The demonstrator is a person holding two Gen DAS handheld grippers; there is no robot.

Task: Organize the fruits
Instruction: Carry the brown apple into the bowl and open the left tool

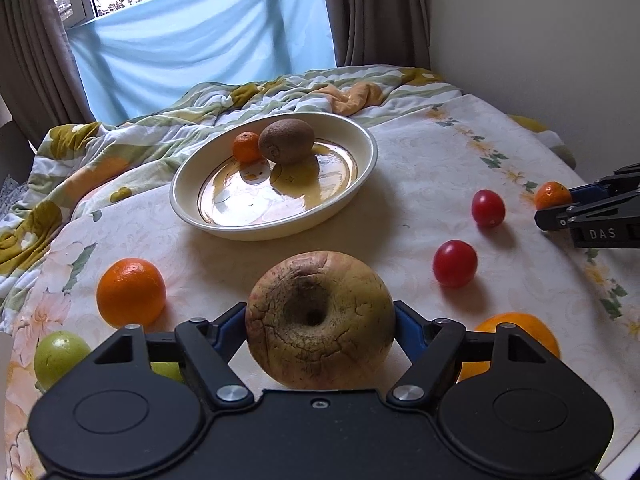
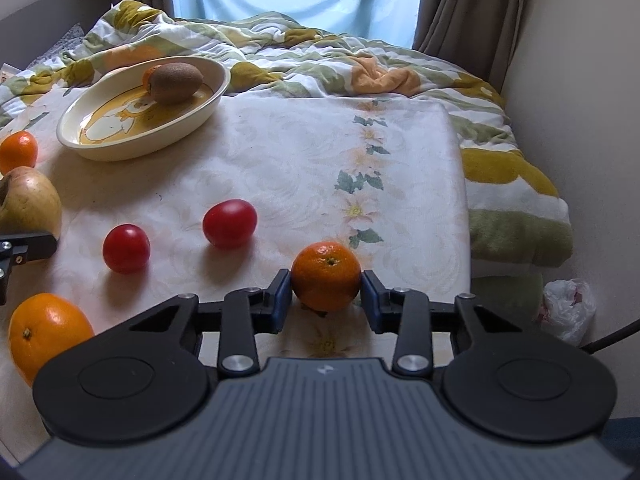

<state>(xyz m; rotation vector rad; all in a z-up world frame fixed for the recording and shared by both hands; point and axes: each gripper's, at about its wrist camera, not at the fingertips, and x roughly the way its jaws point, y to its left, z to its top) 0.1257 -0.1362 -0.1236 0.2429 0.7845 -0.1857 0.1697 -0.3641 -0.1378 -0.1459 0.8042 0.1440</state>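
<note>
My left gripper (image 1: 320,320) is shut on a wrinkled yellow-red apple (image 1: 320,320), held low over the cloth; the apple also shows in the right wrist view (image 2: 28,200). My right gripper (image 2: 326,288) is shut on a small mandarin (image 2: 326,280), which also shows in the left wrist view (image 1: 552,195). A cream plate (image 1: 360,184) stands beyond the apple and holds a kiwi (image 1: 286,141) and a small mandarin (image 1: 247,146). Two red tomatoes (image 1: 455,263) (image 1: 488,208) lie between the grippers.
An orange (image 1: 131,292) and a green fruit (image 1: 60,354) lie left of my left gripper. Another orange (image 1: 520,332) lies at its right. A rumpled quilt (image 1: 120,136) borders the cloth behind. A wall (image 2: 580,80) is at the right, with a plastic bag (image 2: 568,308) below.
</note>
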